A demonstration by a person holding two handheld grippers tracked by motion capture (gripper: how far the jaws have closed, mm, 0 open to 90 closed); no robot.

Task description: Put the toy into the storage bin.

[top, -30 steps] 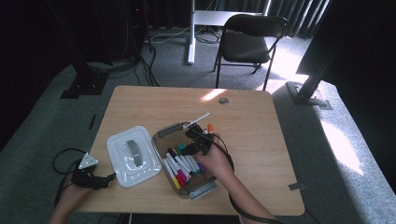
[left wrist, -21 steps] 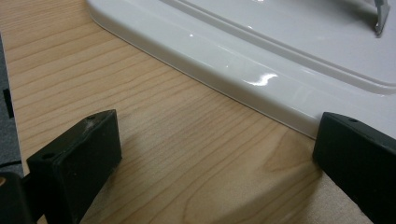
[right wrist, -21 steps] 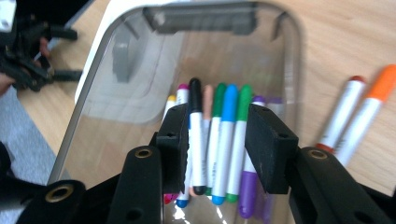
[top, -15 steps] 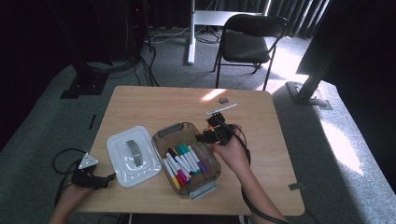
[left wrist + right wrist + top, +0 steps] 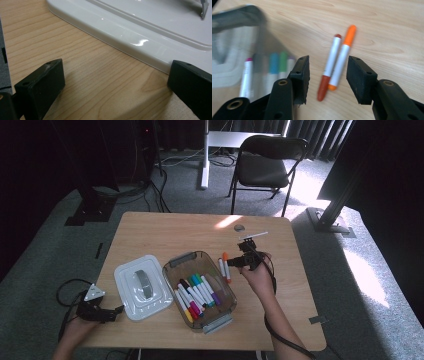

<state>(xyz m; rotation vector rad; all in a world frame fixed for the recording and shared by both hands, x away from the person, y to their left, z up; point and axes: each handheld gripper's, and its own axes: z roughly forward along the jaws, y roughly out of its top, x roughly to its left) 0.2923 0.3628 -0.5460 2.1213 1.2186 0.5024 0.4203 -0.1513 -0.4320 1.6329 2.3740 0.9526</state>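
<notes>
A clear plastic bin (image 5: 172,270) holding several coloured markers sits mid-table. Just right of it an orange marker (image 5: 343,60) and a red-capped marker (image 5: 329,65) lie side by side on the wood; in the high view they form a pair of markers (image 5: 225,266). My right gripper (image 5: 329,61) hovers over them. Its jaws have just been opening and now straddle both markers without touching them. It also appears in the high view (image 5: 234,262). My left gripper (image 5: 115,80) rests open on bare wood by the rim of the white bin lid (image 5: 140,37).
The white lid (image 5: 140,287) lies left of the bin, with the left gripper (image 5: 116,310) at the table's near left corner. A thin white stick (image 5: 254,236) and a small dark disc (image 5: 239,227) lie toward the far edge. A black chair (image 5: 265,160) stands beyond the table (image 5: 165,230).
My right hand has left the bin and moved right to the two markers on the table. Its jaws stand wider. The left hand has stayed put.
</notes>
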